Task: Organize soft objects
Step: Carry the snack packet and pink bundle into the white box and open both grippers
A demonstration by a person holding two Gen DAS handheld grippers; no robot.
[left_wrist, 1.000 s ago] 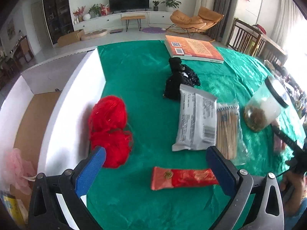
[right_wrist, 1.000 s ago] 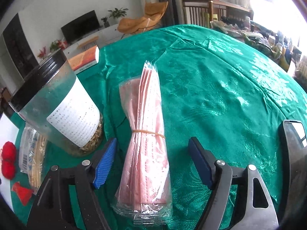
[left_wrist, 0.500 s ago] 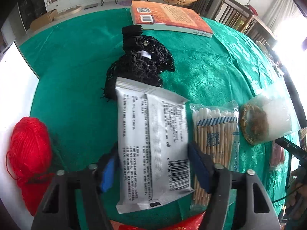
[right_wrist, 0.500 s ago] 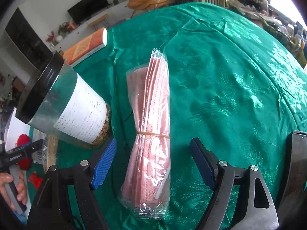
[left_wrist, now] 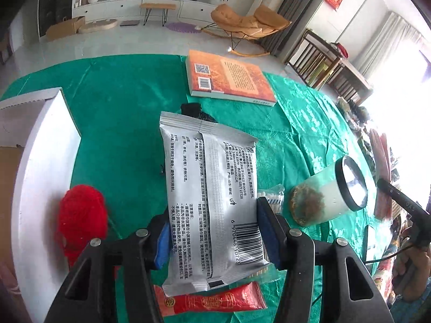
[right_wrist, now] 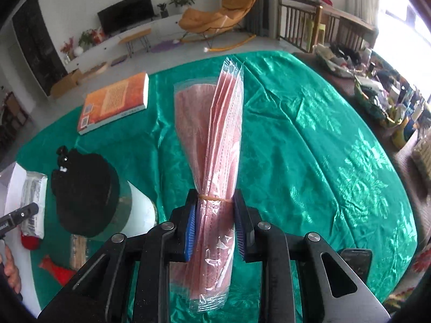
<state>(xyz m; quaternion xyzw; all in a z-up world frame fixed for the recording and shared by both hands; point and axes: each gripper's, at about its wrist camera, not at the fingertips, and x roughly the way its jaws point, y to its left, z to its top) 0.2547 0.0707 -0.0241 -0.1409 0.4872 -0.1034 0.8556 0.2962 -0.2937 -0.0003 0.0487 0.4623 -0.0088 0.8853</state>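
My left gripper [left_wrist: 212, 231] is shut on a silver wipes packet [left_wrist: 212, 188] and holds it lifted above the green tablecloth [left_wrist: 121, 123]. Red yarn balls [left_wrist: 80, 220] lie to its left beside a white box [left_wrist: 40, 161]. My right gripper [right_wrist: 215, 223] is shut on a bundle of pink masks in clear wrap [right_wrist: 215, 145], held up off the table. A black lace item [left_wrist: 191, 109] peeks out behind the silver packet; it also shows in the right wrist view [right_wrist: 78, 172].
An orange book [left_wrist: 229, 80] lies at the far side. A clear jar with a black lid [left_wrist: 331, 196] lies on its side at right. A pack of cotton swabs [left_wrist: 272, 199] and a red sachet [left_wrist: 215, 301] lie near the left gripper. A phone [right_wrist: 355, 261] lies at right.
Both grippers have closed on their items and lifted them: the left on the silver packet, the right on the mask bundle, which now stands up off the cloth.
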